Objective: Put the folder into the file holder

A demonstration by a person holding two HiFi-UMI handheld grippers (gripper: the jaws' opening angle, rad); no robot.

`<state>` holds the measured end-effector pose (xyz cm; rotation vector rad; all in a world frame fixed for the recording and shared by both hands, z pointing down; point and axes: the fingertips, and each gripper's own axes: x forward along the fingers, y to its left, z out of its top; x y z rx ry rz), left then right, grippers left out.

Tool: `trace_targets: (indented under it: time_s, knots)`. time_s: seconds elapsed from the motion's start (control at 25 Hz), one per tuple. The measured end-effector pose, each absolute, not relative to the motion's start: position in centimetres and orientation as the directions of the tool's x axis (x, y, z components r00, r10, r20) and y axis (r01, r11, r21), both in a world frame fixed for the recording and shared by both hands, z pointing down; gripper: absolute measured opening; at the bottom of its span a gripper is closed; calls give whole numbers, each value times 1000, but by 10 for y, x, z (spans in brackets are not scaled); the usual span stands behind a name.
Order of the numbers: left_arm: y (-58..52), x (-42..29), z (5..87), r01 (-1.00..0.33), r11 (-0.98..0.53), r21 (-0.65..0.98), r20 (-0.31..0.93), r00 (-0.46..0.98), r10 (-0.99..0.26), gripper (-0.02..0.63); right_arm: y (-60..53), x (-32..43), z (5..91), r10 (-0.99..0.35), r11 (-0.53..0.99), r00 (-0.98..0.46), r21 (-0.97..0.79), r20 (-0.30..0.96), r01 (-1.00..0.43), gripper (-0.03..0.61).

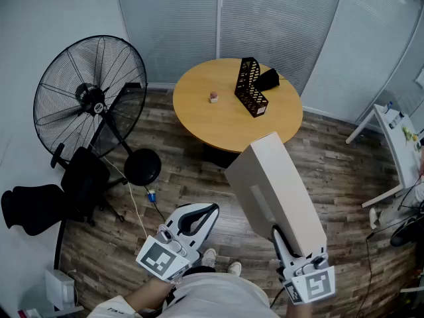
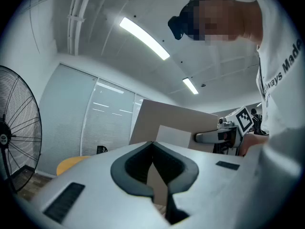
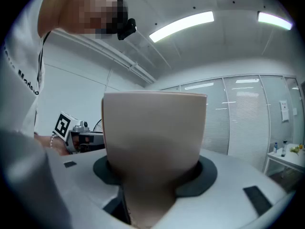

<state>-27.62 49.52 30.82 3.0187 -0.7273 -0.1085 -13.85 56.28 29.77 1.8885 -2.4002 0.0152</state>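
Observation:
A thick beige box folder is held up at an angle over the floor, with my right gripper shut on its near end. In the right gripper view the folder fills the space between the jaws. My left gripper hangs to the left of it with its jaws shut and nothing in them; from the left gripper view the folder shows just beyond the left gripper. The black mesh file holder stands on the round wooden table, well ahead of both grippers.
A dark object lies behind the file holder, and a small item sits left of it. A large floor fan, a black stool and a black chair stand at the left. A white table is at the right.

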Motion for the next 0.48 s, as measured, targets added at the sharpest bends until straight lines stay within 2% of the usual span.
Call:
trace_targets:
  time_s: [0.48]
  knots:
    - [477,-292,308,-468,-883,46,-69,880,-470,23,537,-153,298,-964,261,-258,42,67,-964,286]
